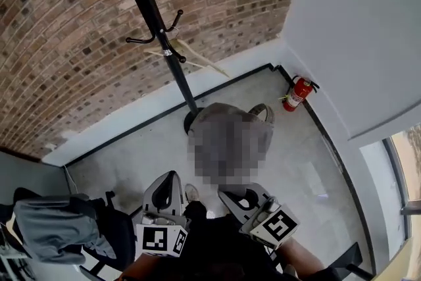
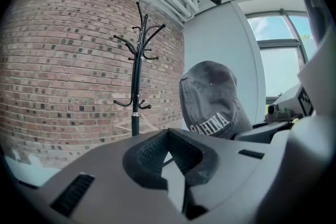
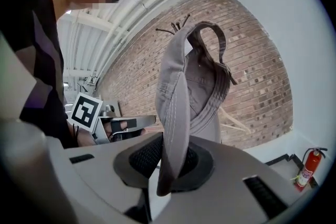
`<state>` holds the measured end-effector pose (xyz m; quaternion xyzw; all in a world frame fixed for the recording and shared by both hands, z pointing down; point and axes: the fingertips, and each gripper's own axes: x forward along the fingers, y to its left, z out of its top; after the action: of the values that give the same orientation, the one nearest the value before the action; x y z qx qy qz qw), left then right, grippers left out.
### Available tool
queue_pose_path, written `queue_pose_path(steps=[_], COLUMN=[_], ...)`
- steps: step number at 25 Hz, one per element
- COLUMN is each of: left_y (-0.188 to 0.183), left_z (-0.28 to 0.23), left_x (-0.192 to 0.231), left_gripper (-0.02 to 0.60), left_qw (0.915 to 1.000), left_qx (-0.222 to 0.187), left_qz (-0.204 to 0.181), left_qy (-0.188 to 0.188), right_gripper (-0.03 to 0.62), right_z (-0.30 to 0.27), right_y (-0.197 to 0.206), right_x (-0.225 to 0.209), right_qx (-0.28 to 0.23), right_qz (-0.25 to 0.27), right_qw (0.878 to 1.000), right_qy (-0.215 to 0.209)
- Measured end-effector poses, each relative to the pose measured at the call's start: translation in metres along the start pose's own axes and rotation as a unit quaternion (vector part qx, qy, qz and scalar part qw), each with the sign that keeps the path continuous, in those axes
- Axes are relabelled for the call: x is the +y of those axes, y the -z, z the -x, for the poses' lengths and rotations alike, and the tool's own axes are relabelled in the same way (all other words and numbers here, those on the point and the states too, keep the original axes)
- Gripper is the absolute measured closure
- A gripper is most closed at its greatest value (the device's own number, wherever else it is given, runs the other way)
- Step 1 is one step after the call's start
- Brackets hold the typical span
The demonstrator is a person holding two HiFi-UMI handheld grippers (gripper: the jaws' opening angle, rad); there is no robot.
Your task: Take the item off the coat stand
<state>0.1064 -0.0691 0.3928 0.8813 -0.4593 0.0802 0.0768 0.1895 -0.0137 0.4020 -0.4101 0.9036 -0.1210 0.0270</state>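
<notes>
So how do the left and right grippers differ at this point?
The right gripper is shut on the cap's brim; the left gripper holds nothing. The right's jaws pinch cloth, while the left's stand slightly apart with only air between them. Both are held side by side close to the person's body, pointing toward the coat stand.

The head camera looks steeply down from above onto the floor [image 1: 296, 161] corner, with the left gripper [image 1: 168, 182] and right gripper [image 1: 238, 196] near its lower edge. Each gripper camera looks roughly level along its own jaws toward the brick wall [image 1: 66, 43], and the right one has the cap [image 3: 184, 92] close before its lens. All three views share the coat stand [image 1: 161, 36]. The head and right gripper views share the fire extinguisher [image 1: 297, 93].
</notes>
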Motion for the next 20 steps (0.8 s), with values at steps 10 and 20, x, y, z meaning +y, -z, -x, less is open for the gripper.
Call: queue_pose_path(steps=[10,20], left_y=[0.035,0.04], left_z=[0.026,0.042], left_x=[-0.032,-0.067], left_gripper=[0.557,0.557], left_qw=[0.9996,0.9999], left_qx=[0.015,0.007], left_qz=[0.0,-0.007], left_qy=[-0.025,0.006], right_gripper=[0.551,0.551], right_z=[0.042,0.067], right_y=[0.026,0.042], right_x=[0.017,0.036], right_qx=[0.021,0.036], right_qz=[0.026,0.027], right_qw=[0.999,0.999], right_qy=[-0.031,-0.025])
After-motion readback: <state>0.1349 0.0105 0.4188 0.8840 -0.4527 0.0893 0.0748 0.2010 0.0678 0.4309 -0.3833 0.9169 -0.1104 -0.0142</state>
